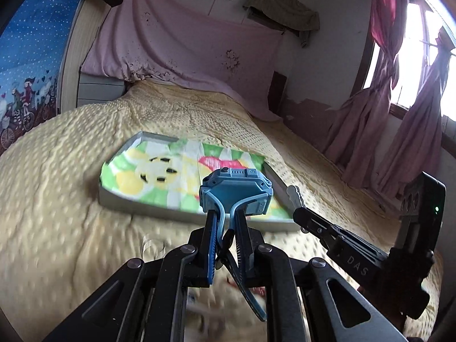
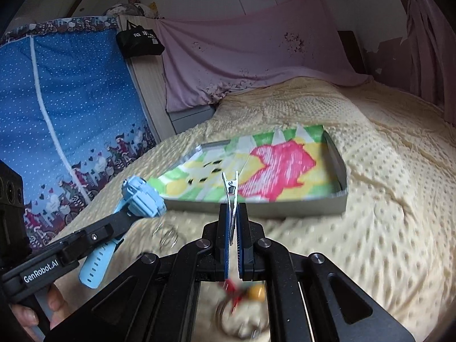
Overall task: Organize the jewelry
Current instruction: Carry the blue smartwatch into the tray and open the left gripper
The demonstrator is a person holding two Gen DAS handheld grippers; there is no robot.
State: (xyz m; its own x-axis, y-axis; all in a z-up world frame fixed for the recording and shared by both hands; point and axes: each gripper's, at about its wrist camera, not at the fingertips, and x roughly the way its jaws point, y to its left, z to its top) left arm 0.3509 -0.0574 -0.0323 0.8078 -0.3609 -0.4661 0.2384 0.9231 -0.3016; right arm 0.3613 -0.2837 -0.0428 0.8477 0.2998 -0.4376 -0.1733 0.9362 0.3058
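On the bed, both views:
Bedspread [image 1: 71, 171]: pale yellow, dimpled, covers the whole bed; blurred in the foreground.
Pink sheet [image 1: 185, 42]: draped over the headboard end, behind the bedspread.
Blue cloth [image 2: 71, 99]: dotted, with a cartoon border, hangs at the left of the bed.
Curtains [image 1: 399, 114]: pink, bunched beside the bright window.
Tray [image 2: 340, 171]: shallow, grey-walled, lies flat mid-bed; a green, yellow and pink patterned liner covers its floor.
Left gripper [image 1: 225, 213]: jaws nearly together, clamped on the strap of the watch, held above the bedspread just in front of the tray's near wall.
Right gripper [image 2: 233, 211]: jaws pressed together on the hair clip, likewise in front of the tray's near wall.
Hand [image 2: 34, 310]: fingers wrap the left gripper's handle, low left in the right wrist view.
Watch [image 1: 236, 191]: light blue, chunky square case sticks out beyond the fingertips; one strap end hangs down below the jaws.
Hair clip [image 2: 231, 191]: thin, silver, metal, stands upright out of the right jaws.
Rings [image 2: 166, 235]: thin wire hoops on the bedspread near the tray, blurred.
Small items [image 2: 245, 293]: red and yellow bits under the right gripper, too blurred to tell.
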